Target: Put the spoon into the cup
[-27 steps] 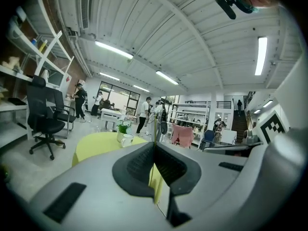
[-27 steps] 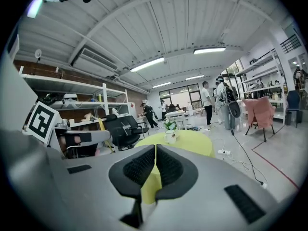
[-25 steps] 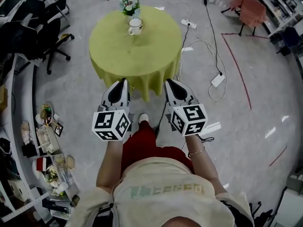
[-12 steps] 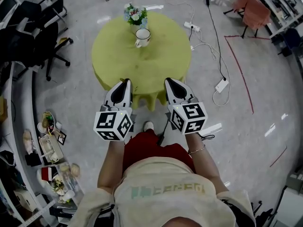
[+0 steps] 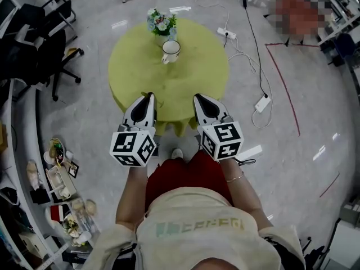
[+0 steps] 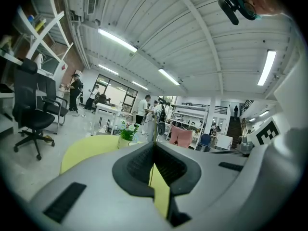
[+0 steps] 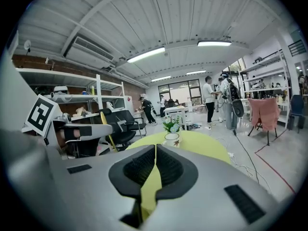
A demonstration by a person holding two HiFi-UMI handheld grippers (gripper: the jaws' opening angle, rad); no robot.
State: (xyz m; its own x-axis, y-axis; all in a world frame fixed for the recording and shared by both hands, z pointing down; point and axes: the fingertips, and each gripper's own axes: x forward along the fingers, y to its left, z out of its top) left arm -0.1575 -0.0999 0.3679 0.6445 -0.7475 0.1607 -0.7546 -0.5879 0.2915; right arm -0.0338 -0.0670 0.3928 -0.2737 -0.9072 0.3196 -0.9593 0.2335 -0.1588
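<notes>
left gripper (image 5: 148, 97) and right gripper (image 5: 197, 98), jaws closed and empty, over the table's (image 5: 169, 80) near edge; cup (image 5: 170, 50) near far edge, beside a vase (image 5: 162, 25) holding flowers

Long ceiling lamps (image 7: 147, 54) are giving bright, even light from above in both gripper views. In the head view the grey floor (image 5: 315, 106) is throwing back white glare streaks at 3 and 12 o'clock. Shadows are looking soft. Straight lines are bending toward the edges, and black corners are framing the gripper views.
</notes>
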